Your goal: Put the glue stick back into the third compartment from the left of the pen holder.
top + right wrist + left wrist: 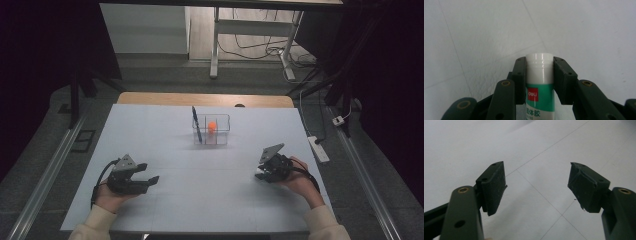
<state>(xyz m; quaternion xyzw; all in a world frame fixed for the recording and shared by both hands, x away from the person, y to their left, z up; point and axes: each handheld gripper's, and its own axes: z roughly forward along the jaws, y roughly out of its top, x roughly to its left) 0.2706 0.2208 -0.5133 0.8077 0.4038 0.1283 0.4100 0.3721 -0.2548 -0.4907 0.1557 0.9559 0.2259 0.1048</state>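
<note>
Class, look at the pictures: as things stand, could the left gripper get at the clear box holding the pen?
Probably yes. The left gripper is open and holds nothing, and bare table lies between it and the clear box; the pen leans inside.

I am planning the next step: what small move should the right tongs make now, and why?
Probably lift the glue stick straight up off the table. The right tongs already press on both sides of it, so the grip looks made. The clear box with a pen and an orange thing stands farther back, a likely place for it.
</note>
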